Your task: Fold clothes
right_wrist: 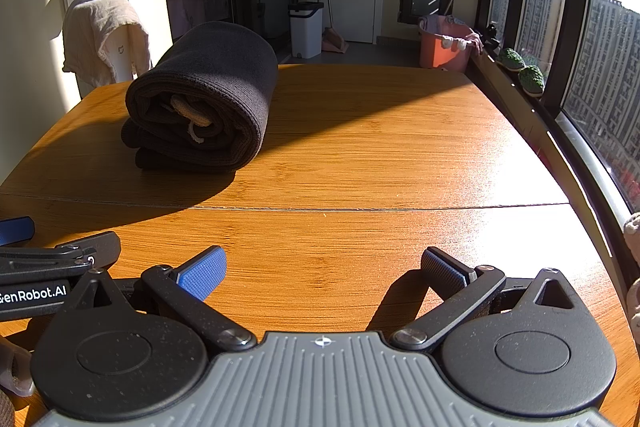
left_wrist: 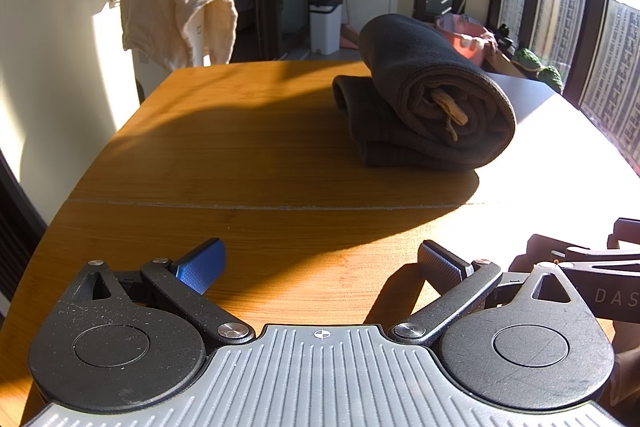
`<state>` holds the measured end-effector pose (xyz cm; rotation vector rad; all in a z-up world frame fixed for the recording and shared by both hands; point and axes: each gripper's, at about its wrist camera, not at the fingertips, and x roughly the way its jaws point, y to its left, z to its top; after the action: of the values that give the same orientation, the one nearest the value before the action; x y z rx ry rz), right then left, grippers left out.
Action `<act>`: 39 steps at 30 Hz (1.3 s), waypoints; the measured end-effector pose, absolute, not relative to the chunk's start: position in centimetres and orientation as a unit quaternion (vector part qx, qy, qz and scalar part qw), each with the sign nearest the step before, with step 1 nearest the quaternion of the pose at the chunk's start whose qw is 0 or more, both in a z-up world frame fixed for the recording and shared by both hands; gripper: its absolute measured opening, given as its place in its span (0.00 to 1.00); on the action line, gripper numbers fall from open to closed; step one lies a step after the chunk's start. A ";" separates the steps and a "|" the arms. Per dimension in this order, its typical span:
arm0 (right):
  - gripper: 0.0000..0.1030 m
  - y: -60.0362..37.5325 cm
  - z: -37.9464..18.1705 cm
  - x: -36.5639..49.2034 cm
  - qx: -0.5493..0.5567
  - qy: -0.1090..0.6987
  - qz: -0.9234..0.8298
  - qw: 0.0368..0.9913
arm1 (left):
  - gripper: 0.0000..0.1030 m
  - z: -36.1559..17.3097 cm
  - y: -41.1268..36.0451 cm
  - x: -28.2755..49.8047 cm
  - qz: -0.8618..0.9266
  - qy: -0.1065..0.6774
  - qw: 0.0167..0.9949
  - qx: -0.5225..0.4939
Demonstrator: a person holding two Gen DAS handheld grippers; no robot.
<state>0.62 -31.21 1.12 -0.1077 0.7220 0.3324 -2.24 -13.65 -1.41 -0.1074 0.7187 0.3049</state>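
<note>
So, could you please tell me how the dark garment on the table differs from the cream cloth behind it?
The dark garment is rolled and folded into a compact bundle; the cream cloth hangs loosely draped. The dark garment rests on the wooden table; the cream cloth sits over a white object beyond the table's far edge. One is near-black, the other pale. Neither tool touches either one.

The left gripper [left_wrist: 322, 267] hovers low at the near edge, jaws spread wide and holding nothing. The right gripper [right_wrist: 324, 269] sits just beside it on its right, level with it, jaws equally wide apart and empty. Both point toward the far side.
</note>
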 end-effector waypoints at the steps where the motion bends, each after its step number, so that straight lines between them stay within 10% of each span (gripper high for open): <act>1: 1.00 -31.2 1.1 0.6 -0.052 0.351 0.162 0.921 | 1.00 -1.4 -13.7 -2.2 0.149 0.350 0.923 -0.052; 39: 1.00 -31.2 1.1 0.8 -0.057 0.352 0.173 0.918 | 1.00 -1.5 -13.5 -2.1 0.146 0.353 0.923 -0.051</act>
<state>0.75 -31.20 1.12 -0.1162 0.7249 0.3559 -2.12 -13.52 -1.46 -0.1045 0.7250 0.2987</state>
